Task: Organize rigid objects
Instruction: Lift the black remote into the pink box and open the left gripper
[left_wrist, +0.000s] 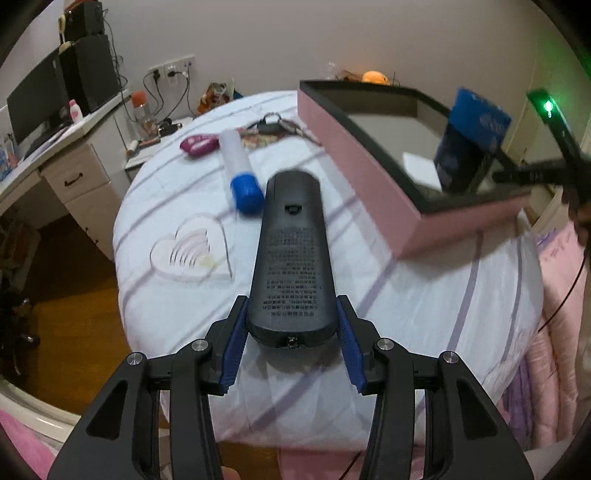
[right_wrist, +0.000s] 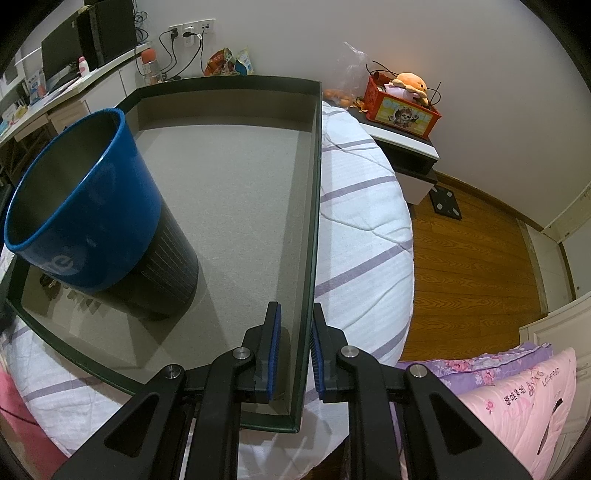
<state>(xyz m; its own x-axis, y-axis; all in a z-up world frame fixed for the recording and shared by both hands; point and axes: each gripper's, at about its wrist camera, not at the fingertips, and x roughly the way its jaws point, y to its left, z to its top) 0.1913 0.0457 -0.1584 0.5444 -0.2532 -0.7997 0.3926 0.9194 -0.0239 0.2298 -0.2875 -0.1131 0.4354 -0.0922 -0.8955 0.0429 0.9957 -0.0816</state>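
A black remote (left_wrist: 291, 254) lies lengthwise between the blue pads of my left gripper (left_wrist: 291, 306), back side up, above the striped white bedding. The pads press on its near end. A shallow box (left_wrist: 354, 155) with pink sides and a dark rim sits on the bed to the right. Inside stands a blue and black cup (right_wrist: 92, 206), upright at the left. My right gripper (right_wrist: 295, 314) is shut on the box's right wall (right_wrist: 312, 221), one finger inside and one outside.
On the bed behind the remote lie a white tube with a blue cap (left_wrist: 240, 173), a clear heart-shaped piece (left_wrist: 195, 247), a magenta case (left_wrist: 197, 144) and keys (left_wrist: 273, 127). A desk (left_wrist: 74, 147) stands left, a red crate (right_wrist: 402, 107) on a nightstand right.
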